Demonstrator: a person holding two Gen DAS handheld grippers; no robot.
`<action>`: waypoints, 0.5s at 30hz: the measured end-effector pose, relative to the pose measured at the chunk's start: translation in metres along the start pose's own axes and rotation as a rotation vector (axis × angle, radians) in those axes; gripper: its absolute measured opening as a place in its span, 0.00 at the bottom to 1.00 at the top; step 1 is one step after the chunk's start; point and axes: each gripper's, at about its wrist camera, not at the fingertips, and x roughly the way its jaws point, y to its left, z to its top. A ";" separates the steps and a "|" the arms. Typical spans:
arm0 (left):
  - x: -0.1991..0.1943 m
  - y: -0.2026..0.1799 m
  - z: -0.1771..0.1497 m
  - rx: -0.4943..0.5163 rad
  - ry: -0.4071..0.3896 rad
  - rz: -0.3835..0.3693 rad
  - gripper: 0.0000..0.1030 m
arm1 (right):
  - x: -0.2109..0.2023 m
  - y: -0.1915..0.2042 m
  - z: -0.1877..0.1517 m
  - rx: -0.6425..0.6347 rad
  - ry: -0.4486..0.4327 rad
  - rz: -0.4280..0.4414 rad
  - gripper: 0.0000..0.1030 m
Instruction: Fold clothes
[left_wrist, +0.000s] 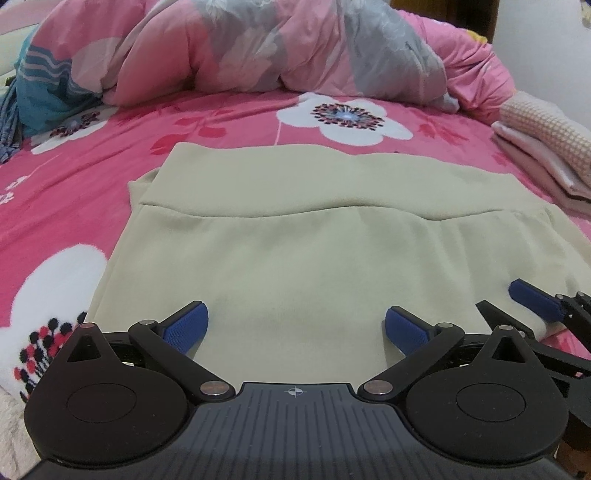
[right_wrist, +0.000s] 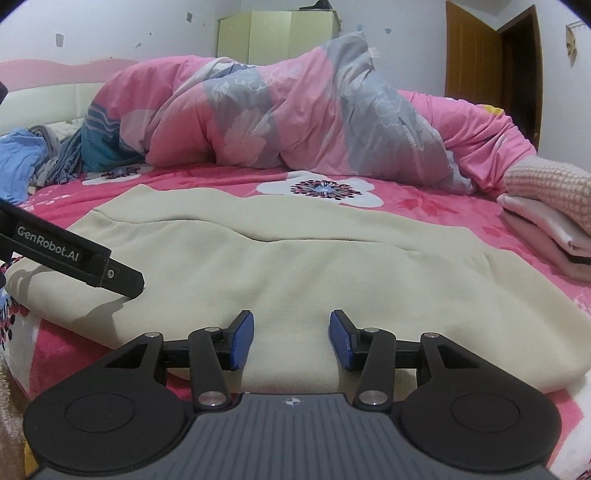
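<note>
Pink floral bedsheet (left_wrist: 229, 122) lay under the cream garment (left_wrist: 295, 236); my left gripper (left_wrist: 296, 328) and right gripper (right_wrist: 291, 339) hovered agape, empty.

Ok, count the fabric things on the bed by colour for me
Cream: 1, the garment lying flat
Pink and grey: 1, the bunched quilt
Pale pink: 1 folded pile, item count unclear
Blue: 1 crumpled heap
Total: 4

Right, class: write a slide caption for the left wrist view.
Open left claw poised over a pale cream folded cloth garment on a pink floral bedsheet.
</note>
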 end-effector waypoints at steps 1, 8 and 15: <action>0.000 -0.001 0.000 -0.001 0.005 0.005 1.00 | 0.000 0.000 0.000 0.001 -0.001 0.001 0.47; 0.001 -0.003 0.001 0.000 0.015 0.021 1.00 | 0.000 0.000 0.000 0.006 -0.002 0.006 0.47; 0.002 -0.005 0.001 0.000 0.023 0.031 1.00 | 0.000 -0.002 -0.001 0.010 0.001 0.014 0.47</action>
